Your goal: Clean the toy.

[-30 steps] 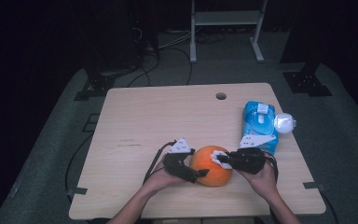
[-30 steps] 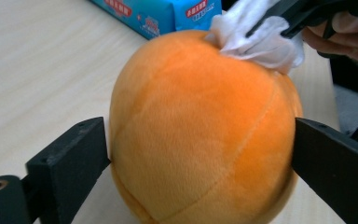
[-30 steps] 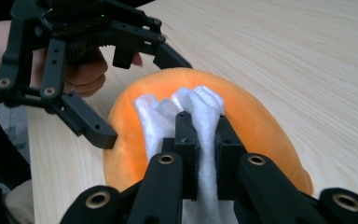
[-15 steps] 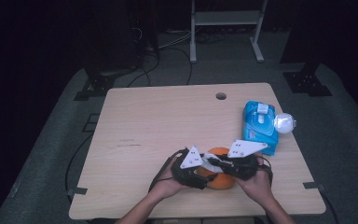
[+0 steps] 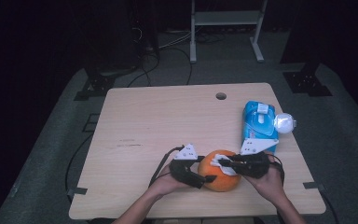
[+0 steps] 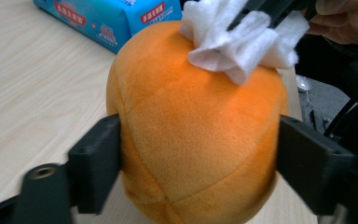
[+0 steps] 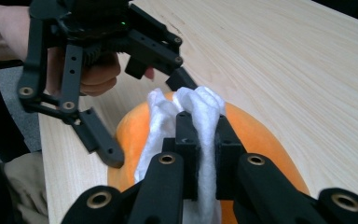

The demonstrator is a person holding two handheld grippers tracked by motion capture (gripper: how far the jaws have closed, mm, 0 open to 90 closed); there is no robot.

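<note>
wiping was the step in hand, as i judged it: my left gripper [image 5: 199, 176] was clamped on the round orange plush ball [image 5: 220, 170], one black jaw pressed into each flank in the left gripper view, and those jaws had just been closing in on it. the ball sat on the pale wooden bench [image 5: 168, 121] near its front edge, between my two hands. my right gripper [image 5: 223, 163] was closed tight on a crumpled white tissue [image 7: 200, 116], the wad pinched between its jaws and lying against the top of the ball.

the next move, to my mind, called for dragging the tissue across the plush while the left gripper kept the ball from rolling; soft fabric gives, so the pressure had to stay light or the wad would snag and bunch.

just beyond the right hand [image 5: 270, 182] lay a blue plastic pack of wet wipes [image 5: 259, 123], with a small white rounded thing [image 5: 284, 123] touching its far side; i could not tell what that was. the underside of the ball was hidden, so i could not say whether it rested on the bench or was lifted slightly. how much tissue hung behind the right jaws was cut off, and the dark floor beyond the bench was hard to read.
</note>
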